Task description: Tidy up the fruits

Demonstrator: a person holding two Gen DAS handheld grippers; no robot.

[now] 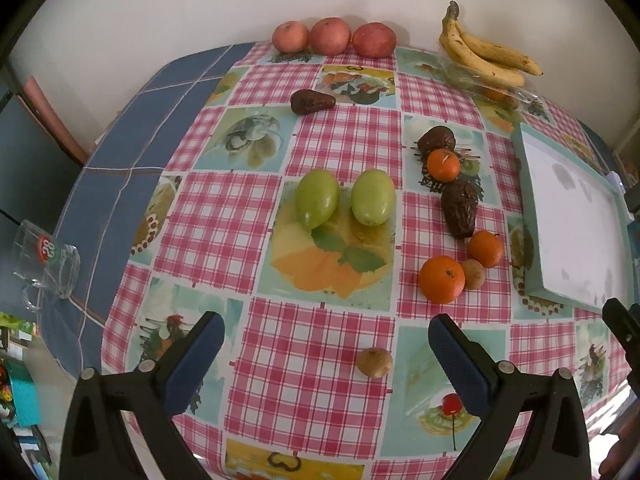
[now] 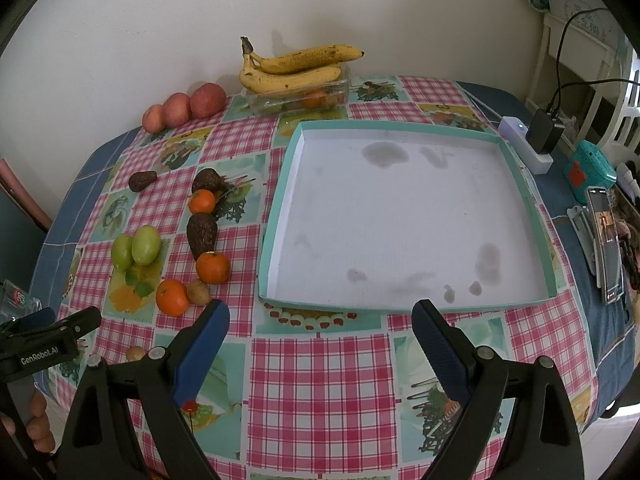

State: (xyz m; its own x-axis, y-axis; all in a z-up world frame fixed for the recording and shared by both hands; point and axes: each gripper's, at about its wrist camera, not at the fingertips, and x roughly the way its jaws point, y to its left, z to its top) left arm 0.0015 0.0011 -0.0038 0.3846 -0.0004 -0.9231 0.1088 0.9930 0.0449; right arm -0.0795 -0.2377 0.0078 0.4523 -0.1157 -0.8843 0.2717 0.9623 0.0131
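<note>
1. Both tools hang above the near edge of the table, tilted down. The left gripper (image 1: 326,344) has its jaws wide apart with nothing between them, and so does the right gripper (image 2: 320,330).
2. Nearest the left gripper, a small brown fruit (image 1: 374,362) lies on the cloth just ahead of it, toward its right finger.
3. Further ahead and right of the left gripper sit two oranges (image 1: 442,279), with another small brown fruit (image 1: 473,274) touching them.
4. Straight ahead of the left gripper, two green fruits (image 1: 317,199) lie side by side, nearly touching.
5. Beyond the oranges, two avocados (image 1: 460,208) bracket a third orange (image 1: 443,165). A third avocado (image 1: 311,101) lies apart, further off to the left.
6. Directly ahead of the right gripper is the tray (image 2: 524,196), empty but for stains.
7. Farthest off, against the wall, three apples (image 1: 332,36) stand in a row, and bananas (image 2: 294,70) rest on a clear tub (image 2: 260,106) holding more fruit.
8. Judgement: sorting looks unstarted. No fruit is in the tray and none is held; every loose piece is left to move.
</note>
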